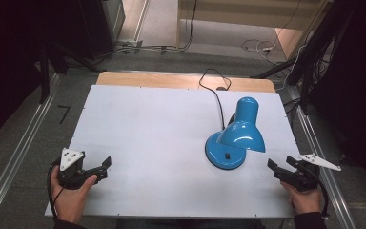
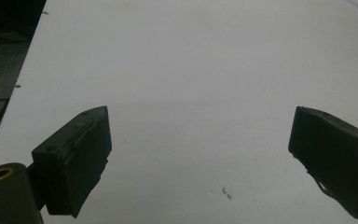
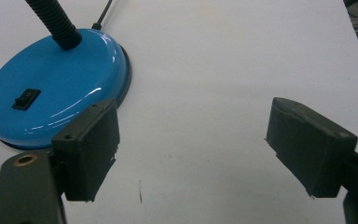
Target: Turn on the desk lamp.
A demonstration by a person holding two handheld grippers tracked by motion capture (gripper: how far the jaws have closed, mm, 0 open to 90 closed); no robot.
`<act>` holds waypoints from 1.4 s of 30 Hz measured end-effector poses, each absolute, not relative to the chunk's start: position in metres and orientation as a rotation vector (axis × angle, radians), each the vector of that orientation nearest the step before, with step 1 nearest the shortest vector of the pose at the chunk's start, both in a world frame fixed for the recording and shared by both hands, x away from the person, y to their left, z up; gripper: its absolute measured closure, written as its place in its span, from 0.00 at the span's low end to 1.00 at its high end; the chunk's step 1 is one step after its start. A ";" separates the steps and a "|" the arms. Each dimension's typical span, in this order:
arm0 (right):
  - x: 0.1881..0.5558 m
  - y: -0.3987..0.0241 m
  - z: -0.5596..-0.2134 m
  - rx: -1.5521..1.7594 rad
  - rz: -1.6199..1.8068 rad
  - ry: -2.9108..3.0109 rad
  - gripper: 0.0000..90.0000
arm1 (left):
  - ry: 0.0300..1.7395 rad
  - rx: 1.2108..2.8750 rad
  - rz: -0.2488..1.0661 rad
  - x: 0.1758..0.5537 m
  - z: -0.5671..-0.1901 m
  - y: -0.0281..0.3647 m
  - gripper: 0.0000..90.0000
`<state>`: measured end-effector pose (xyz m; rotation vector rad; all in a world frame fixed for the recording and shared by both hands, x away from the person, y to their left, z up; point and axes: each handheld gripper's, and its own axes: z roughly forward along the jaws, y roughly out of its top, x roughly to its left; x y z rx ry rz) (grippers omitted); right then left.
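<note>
A blue desk lamp stands on the white table, right of centre, its shade tipped toward the front. Its round base carries a black rocker switch and a black flexible neck. A black cord runs from the lamp to the table's far edge. My left gripper rests at the front left corner, held in a hand, jaws wide apart with nothing between them. My right gripper sits at the front right, open and empty, its left jaw close to the lamp base.
The table's wooden far edge shows beyond the white surface. Metal rails run along both sides of the table on the grey floor. Cables lie on the floor behind the table. A dark stand rises at the back right.
</note>
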<state>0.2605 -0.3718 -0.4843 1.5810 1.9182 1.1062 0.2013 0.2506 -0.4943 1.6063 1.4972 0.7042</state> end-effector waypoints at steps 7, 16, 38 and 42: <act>0.261 -0.369 -0.484 1.576 1.110 1.926 0.18 | 1.490 1.606 0.709 0.201 -0.494 0.250 0.07; 0.261 -0.364 -0.485 1.561 1.111 1.944 0.18 | 1.486 1.605 0.720 0.201 -0.494 0.250 0.07; 0.262 -0.351 -0.484 1.524 1.123 1.976 0.21 | 1.481 1.605 0.734 0.201 -0.493 0.248 0.07; 0.264 -0.350 -0.485 1.528 1.120 1.983 0.21 | 1.477 1.605 0.738 0.201 -0.493 0.249 0.07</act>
